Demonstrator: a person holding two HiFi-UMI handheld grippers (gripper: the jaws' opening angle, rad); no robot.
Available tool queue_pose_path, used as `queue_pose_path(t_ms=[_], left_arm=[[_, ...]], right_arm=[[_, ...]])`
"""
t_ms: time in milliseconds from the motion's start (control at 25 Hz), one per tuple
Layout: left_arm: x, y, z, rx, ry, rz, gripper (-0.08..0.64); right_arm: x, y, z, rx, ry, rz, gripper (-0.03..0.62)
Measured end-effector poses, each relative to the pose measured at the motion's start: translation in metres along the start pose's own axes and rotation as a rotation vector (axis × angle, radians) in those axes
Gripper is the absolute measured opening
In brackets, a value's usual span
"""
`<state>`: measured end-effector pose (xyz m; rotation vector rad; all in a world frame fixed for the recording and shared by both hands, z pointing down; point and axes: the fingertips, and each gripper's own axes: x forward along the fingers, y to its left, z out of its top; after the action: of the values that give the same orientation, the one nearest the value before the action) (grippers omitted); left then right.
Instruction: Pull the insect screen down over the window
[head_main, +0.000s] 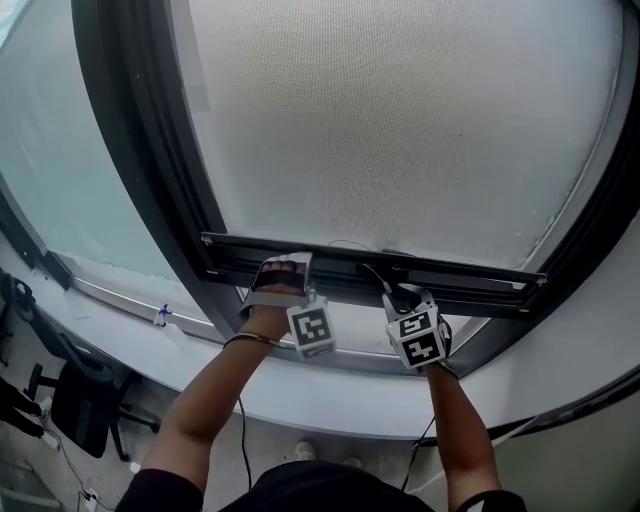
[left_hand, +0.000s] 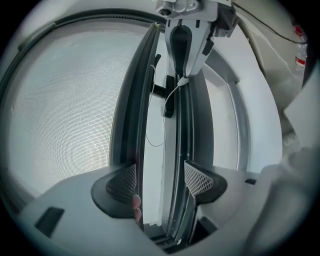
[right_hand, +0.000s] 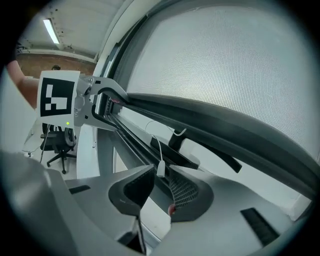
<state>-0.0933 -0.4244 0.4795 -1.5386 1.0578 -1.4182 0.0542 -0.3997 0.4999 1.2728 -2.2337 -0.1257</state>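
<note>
The insect screen covers the window pane. Its dark bottom bar sits just above the sill. My left gripper straddles the bar near its left end; in the left gripper view the gripper has the bar between its wide jaws, with both pads against it. My right gripper is at the bar's middle. In the right gripper view the gripper has the pull cord's white toggle hanging between its fingertips, with a gap on either side.
A thick dark window frame curves round the screen, with a second glass pane to the left. The pale sill runs below the bar. An office chair stands on the floor at lower left.
</note>
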Motion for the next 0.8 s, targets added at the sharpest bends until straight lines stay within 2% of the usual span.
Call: queue_pose_path(t_ms=[120,320,800], left_arm=[[0.000,0.000,0.002,0.001,-0.001,0.002,0.302],[0.001,-0.001,0.001,-0.004,-0.002,-0.008,0.302],[0.000,-0.003,-0.002,0.016,0.019,-0.024,0.302]], right_arm=[[0.003,0.000,-0.004,0.006,0.012,0.002,0.051],[0.005,0.000,-0.005,0.013,0.032,0.024,0.049],[-0.017,0.006,0.002,0.005,0.001,0.024,0.046]])
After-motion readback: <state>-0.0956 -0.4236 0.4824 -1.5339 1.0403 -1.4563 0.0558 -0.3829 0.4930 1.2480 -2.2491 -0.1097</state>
